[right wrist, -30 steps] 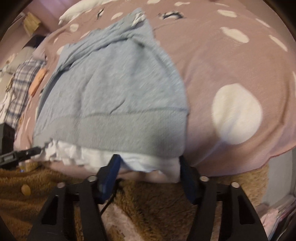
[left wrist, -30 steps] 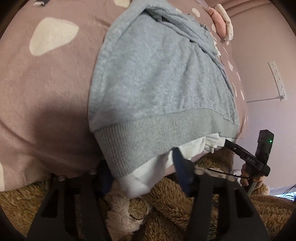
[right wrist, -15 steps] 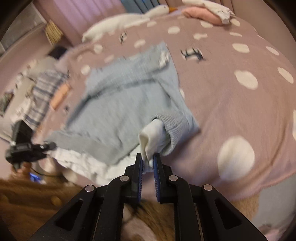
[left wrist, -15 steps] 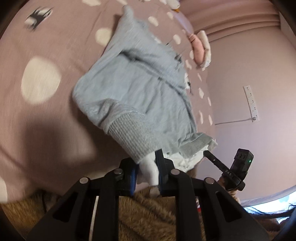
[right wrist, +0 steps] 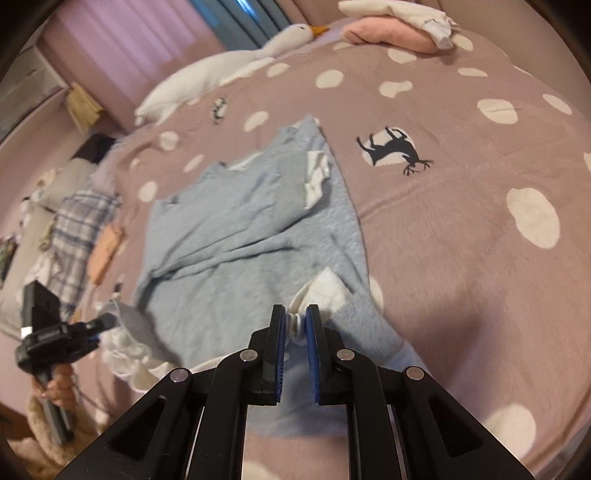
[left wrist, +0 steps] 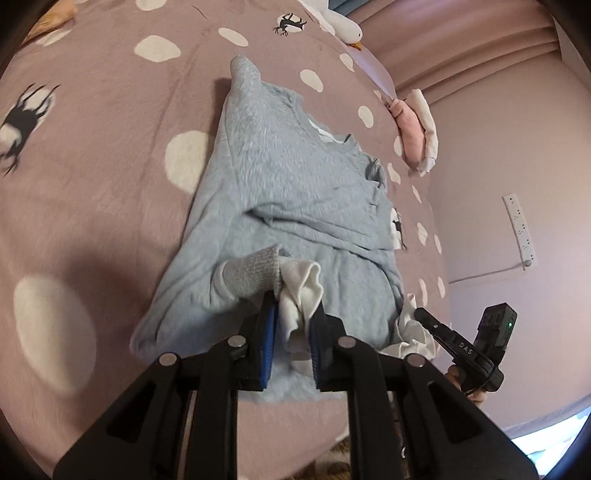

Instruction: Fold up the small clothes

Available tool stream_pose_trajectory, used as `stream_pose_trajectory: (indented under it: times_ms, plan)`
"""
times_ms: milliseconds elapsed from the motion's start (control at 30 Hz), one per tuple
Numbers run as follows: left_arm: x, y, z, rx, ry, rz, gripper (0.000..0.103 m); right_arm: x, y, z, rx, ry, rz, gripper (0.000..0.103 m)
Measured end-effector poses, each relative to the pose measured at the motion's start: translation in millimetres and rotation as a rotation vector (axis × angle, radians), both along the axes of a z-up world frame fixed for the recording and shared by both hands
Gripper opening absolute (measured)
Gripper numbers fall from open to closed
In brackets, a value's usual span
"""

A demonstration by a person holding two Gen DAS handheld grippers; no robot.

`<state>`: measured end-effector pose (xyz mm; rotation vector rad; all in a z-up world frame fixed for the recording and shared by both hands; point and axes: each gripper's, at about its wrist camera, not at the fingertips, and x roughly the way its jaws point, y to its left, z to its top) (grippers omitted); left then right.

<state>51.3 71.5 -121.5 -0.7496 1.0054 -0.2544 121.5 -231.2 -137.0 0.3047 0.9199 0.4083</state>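
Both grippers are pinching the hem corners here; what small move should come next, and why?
Probably carry both corners further toward the neckline: the left gripper and right gripper each clamp the light-blue knit sweater at its hem, lifted over its lower body.

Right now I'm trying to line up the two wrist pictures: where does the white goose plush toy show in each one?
Left wrist view: the white goose plush toy lies at the top edge, right of centre, only partly in frame.
Right wrist view: the goose stretches across the upper left on the bed, orange beak pointing right.
Shared landmark: the folded pink cloth on the dotted cover.
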Motion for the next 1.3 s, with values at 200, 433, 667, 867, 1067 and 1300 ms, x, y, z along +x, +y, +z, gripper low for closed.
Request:
stream_pose_trajectory:
  times_ms: [200, 433, 667, 867, 1067, 1300]
  plan:
    - [24, 3, -21, -0.018, 0.021, 0.016, 0.019, 16, 10, -18, -0.050, 0.055, -0.024, 0.013]
    - [20, 7, 7, 0.021, -0.027, 0.030, 0.063, 7, -10, 2, -0.042, 0.015, -0.050, 0.017]
    - [1, 22, 32, 0.128, -0.114, 0.052, 0.061, -14, -43, 10, -0.087, -0.031, -0.114, 0.048]
    - [-2, 22, 21, 0.190, -0.077, 0.037, 0.053, -20, -49, -2, -0.101, 0.002, -0.081, 0.070]
    - [3, 13, 16, 0.202, -0.054, 0.029, 0.053, -9, -21, -13, -0.178, -0.008, -0.005, 0.070]
    - [6, 2, 23, 0.251, -0.066, 0.000, 0.054, -3, -11, -14, -0.242, -0.049, -0.027, 0.025]
